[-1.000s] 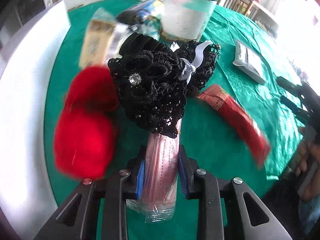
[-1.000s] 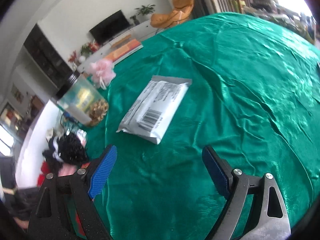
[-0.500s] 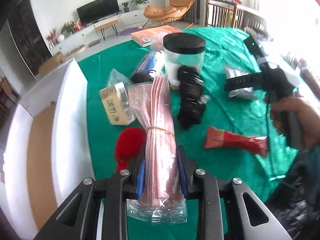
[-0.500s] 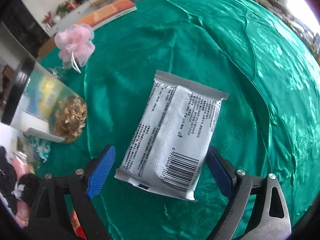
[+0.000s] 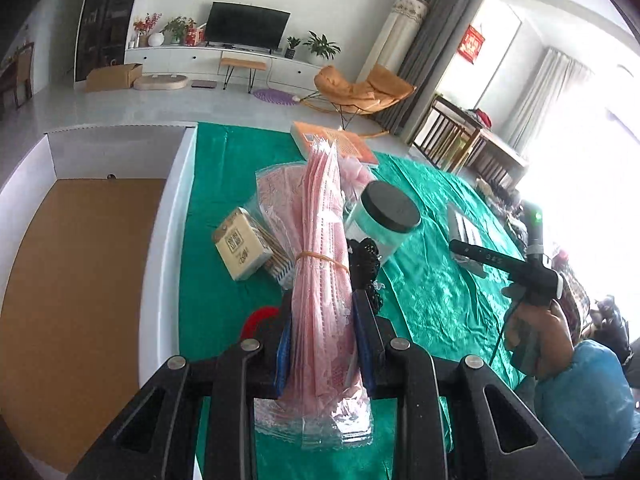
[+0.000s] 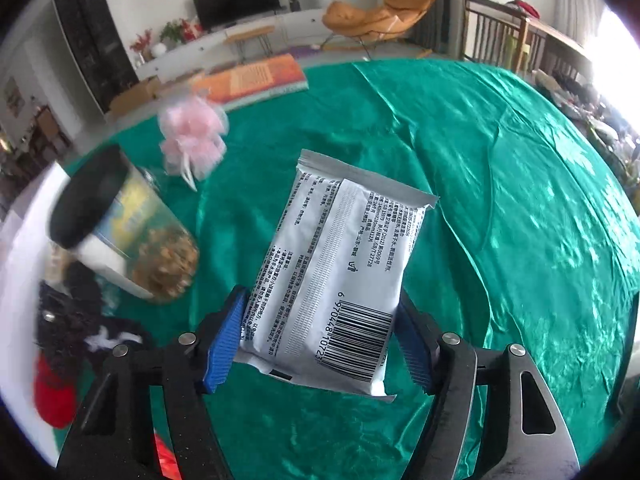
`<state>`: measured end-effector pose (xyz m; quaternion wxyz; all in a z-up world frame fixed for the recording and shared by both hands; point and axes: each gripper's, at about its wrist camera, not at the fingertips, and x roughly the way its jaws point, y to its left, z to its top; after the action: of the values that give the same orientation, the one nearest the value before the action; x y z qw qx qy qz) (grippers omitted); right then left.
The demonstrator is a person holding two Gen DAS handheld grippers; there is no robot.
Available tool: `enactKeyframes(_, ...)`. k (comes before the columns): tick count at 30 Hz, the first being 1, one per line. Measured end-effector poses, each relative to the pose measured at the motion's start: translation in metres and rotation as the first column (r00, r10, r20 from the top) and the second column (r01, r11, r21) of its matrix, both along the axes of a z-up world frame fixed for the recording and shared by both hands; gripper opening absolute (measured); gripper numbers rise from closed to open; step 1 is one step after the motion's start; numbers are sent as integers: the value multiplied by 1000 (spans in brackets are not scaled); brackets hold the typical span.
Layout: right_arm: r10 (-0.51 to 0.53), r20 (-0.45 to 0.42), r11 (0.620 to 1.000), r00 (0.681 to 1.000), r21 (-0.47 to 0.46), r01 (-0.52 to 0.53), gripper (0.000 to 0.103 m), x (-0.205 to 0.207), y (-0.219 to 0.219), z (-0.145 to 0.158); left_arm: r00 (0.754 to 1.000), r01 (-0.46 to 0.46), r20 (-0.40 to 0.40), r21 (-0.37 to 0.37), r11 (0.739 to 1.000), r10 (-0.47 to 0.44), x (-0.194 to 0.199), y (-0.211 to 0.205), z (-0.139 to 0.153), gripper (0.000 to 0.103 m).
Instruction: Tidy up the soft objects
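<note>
My left gripper (image 5: 324, 304) is shut on a long clear pack of pink face masks (image 5: 320, 240), bound with a rubber band and held upright above the green tablecloth (image 5: 420, 300). In the right wrist view, my right gripper (image 6: 320, 300) has a white wet-wipe pack (image 6: 340, 264) between its blue pads (image 6: 224, 336). Its jaws are closing and both pads press on the pack's sides. The pack is tilted up off the cloth (image 6: 500, 200). A black lace hair piece (image 6: 76, 320), a red plush thing (image 6: 52, 396) and a pink bow (image 6: 192, 140) lie to the left.
A white-walled box (image 5: 176, 220) with a brown bottom stands left of the table. On the cloth are a black-lidded jar (image 5: 384, 220), a small yellow carton (image 5: 240, 244) and an orange book (image 5: 336, 140). A hand (image 5: 536, 320) holds the other gripper at the right.
My left gripper rose and tipped up with the pink mask pack, away from the black lace piece. My right gripper moved over the white pack, closed on it and lifted it.
</note>
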<state>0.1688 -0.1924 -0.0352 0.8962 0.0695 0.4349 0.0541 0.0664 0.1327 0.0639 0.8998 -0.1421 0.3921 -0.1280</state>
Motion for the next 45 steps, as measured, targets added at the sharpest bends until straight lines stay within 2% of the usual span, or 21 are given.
enactKeyframes(4, 116, 125, 993, 985, -8, -116, 72, -17, 36, 66, 997, -76, 18, 41, 996, 75, -13, 38, 10, 27)
enactKeyframes(7, 263, 175, 963, 949, 8, -268, 72, -38, 87, 104, 988, -154, 4, 77, 985, 155, -27, 73, 4, 27)
enactKeyframes(10, 430, 192, 893, 882, 52, -447, 72, -67, 154, 125, 967, -251, -20, 123, 960, 255, -46, 109, -6, 27)
enactKeyframes(14, 609, 186, 753, 771, 171, -636, 72, -101, 243, 126, 923, -371, -17, 236, 898, 385, -77, 145, -12, 30)
enactKeyframes(16, 674, 169, 664, 719, 286, -690, 76, -112, 278, 117, 887, -443, -1, 275, 853, 461, -87, 158, -14, 52)
enactKeyframes(17, 696, 154, 624, 701, 353, -697, 78, -113, 290, 110, 874, -471, 8, 264, 842, 486, -92, 166, -15, 81)
enactKeyframes(18, 715, 132, 592, 686, 408, -695, 84, -112, 300, 102, 859, -502, 27, 238, 831, 511, -96, 170, -14, 100)
enactKeyframes(19, 721, 115, 581, 684, 436, -687, 84, -110, 304, 96, 844, -533, 55, 209, 820, 534, -101, 172, -13, 103)
enactKeyframes(20, 714, 113, 588, 691, 438, -680, 84, -108, 302, 92, 839, -542, 69, 197, 817, 540, -102, 171, -12, 103)
enactKeyframes(22, 685, 126, 633, 718, 385, -672, 84, -106, 287, 85, 856, -517, 75, 191, 835, 512, -99, 164, -12, 103)
enactKeyframes(25, 580, 149, 758, 801, 261, -598, 84, -108, 247, 74, 901, -433, 87, 150, 889, 424, -90, 135, -10, 103)
enactKeyframes(28, 416, 168, 893, 894, 112, -436, 84, -102, 181, 52, 960, -271, 98, 106, 957, 261, -80, 80, -11, 103)
enactKeyframes(30, 281, 159, 958, 947, 14, -286, 84, -100, 134, 28, 987, -139, 97, 88, 986, 130, -75, 37, -14, 103)
enactKeyframes(31, 206, 146, 978, 968, -31, -204, 84, -97, 109, 13, 994, -72, 84, 90, 993, 65, -72, 14, -20, 103)
enactKeyframes(33, 64, 97, 994, 993, -89, -55, 84, -91, 62, -20, 999, 38, 28, 95, 995, -41, -66, -28, -40, 103)
enactKeyframes(36, -82, 29, 991, 996, -103, 85, 84, -88, 8, -52, 990, 132, -75, 120, 984, -124, -55, -77, -83, 103)
enactKeyframes(39, -125, 39, 984, 991, -124, 129, 84, -91, -12, -68, 983, 141, -141, 158, 977, -119, -45, -100, -119, 103)
enactKeyframes(40, -133, 24, 986, 991, -103, 135, 84, -89, -16, -69, 983, 134, -150, 177, 975, -108, -41, -103, -127, 103)
enactKeyframes(42, -122, 23, 989, 992, -83, 124, 84, -85, -19, -70, 985, 118, -153, 217, 969, -86, -34, -107, -139, 103)
enactKeyframes(45, -122, 0, 985, 993, -121, 121, 84, -79, -13, -79, 988, 97, -139, 257, 962, -62, -23, -113, -151, 103)
